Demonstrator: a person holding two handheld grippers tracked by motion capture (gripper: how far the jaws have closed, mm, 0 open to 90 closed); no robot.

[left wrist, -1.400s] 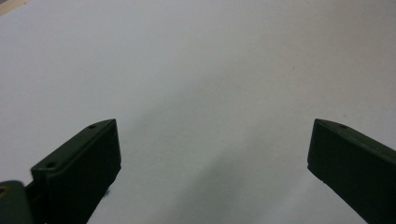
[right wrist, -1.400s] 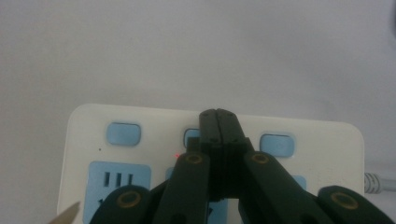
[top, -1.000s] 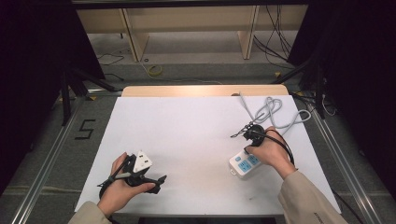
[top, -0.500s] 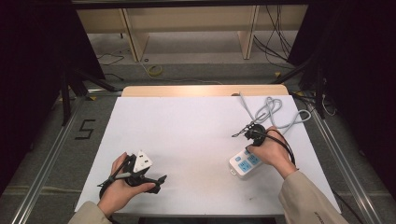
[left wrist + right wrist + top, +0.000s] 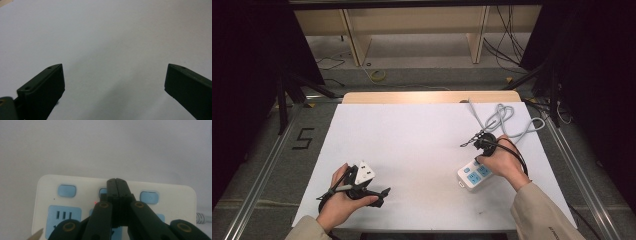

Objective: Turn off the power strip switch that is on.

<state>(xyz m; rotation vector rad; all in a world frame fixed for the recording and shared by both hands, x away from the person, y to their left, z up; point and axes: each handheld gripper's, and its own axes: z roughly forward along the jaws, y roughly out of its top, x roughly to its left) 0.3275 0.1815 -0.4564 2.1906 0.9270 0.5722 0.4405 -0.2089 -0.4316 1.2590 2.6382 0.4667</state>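
- The power strip [image 5: 475, 173] lay at the lower right of the high view, on the white tabletop [image 5: 422, 145]. It was a white block with pale blue socket faces and a row of pale blue buttons [image 5: 66, 190] along one edge. A tiny red light showed beside the middle button.
- Its grey cable [image 5: 507, 121] ran off in loose loops toward the upper right.
- The right gripper [image 5: 117, 185] was closed with nothing between its jaws, the joined tips resting over the middle button (seemingly pressing it).
- Risk, as I judge it: the narrow tips could slide off the small button, or a hard push at one edge could tip or skid the light strip.
- The left gripper [image 5: 113, 82] stood wide open and empty over bare tabletop at the lower left, well apart from the strip.
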